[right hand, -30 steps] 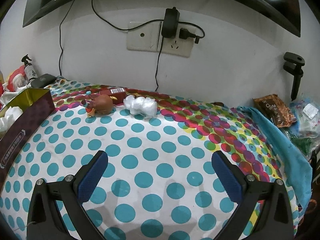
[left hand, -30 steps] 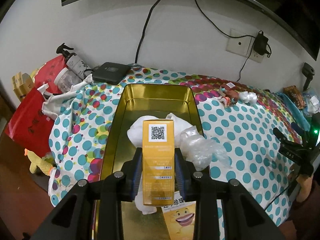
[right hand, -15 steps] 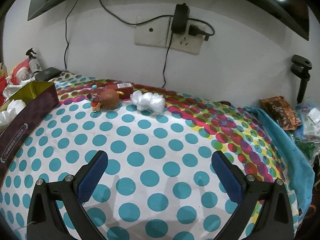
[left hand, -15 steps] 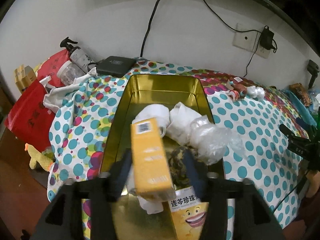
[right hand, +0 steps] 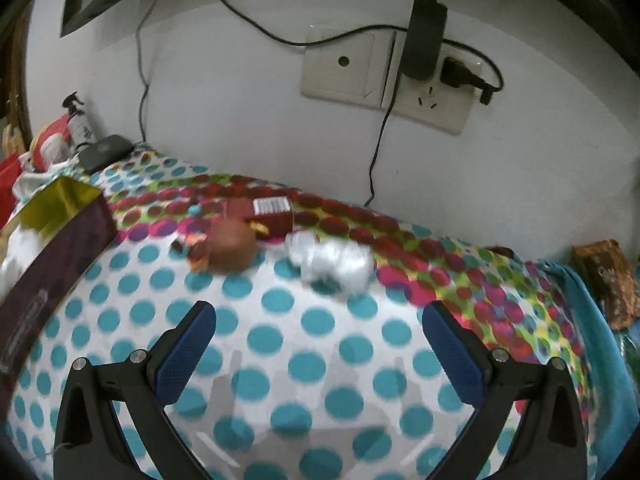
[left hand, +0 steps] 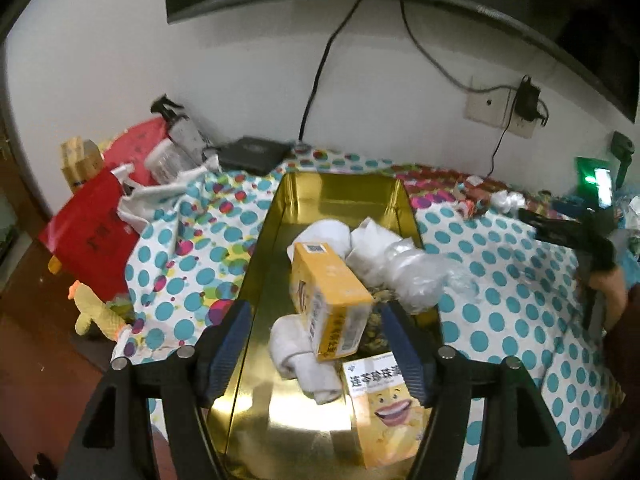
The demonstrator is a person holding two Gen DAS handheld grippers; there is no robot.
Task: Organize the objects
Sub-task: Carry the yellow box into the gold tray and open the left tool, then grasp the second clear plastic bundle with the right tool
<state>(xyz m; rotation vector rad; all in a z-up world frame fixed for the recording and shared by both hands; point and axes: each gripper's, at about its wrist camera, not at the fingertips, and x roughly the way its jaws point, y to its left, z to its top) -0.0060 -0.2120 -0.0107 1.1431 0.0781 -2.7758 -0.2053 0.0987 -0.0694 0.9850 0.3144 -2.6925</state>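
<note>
- Left tool (left hand: 318, 340): jaws opening, blue pads well clear on both sides of the yellow box (left hand: 329, 304), no longer pinching it as 1 second earlier.
- Yellow box: then upright in the grip, now tipped over inside the gold tin (left hand: 340, 188), lying tilted on a rolled white sock (left hand: 300, 354) and the white wads behind it, code label toward the far end.
- Also in the tin: crumpled clear plastic (left hand: 420, 276) at the right wall, a second yellow box with a cartoon face (left hand: 386, 404) at the near right corner, something dark and speckled between the 2 boxes, too hidden to name.
- Right tool (right hand: 318, 344): jaws wide apart, nothing between them, over bare polka-dot cloth (right hand: 280, 360) on the worktop; closer now to the far objects than 1 second earlier.
- Ahead of the right tool: brown round toy (right hand: 232, 244), white plastic wad (right hand: 336, 260) just beside it, red carton (right hand: 264, 214) behind both, near the wall.
- Left edge of the right view: dark outer wall of the tin.
- Around: spray bottle (left hand: 180, 128), red bag (left hand: 92, 236), black flat device (left hand: 254, 154), wall socket with plugged adapter (right hand: 424, 40), brown snack packet (right hand: 608, 276) on the teal cloth at right.
- Nothing lying between the right tool and the 3 far objects.
</note>
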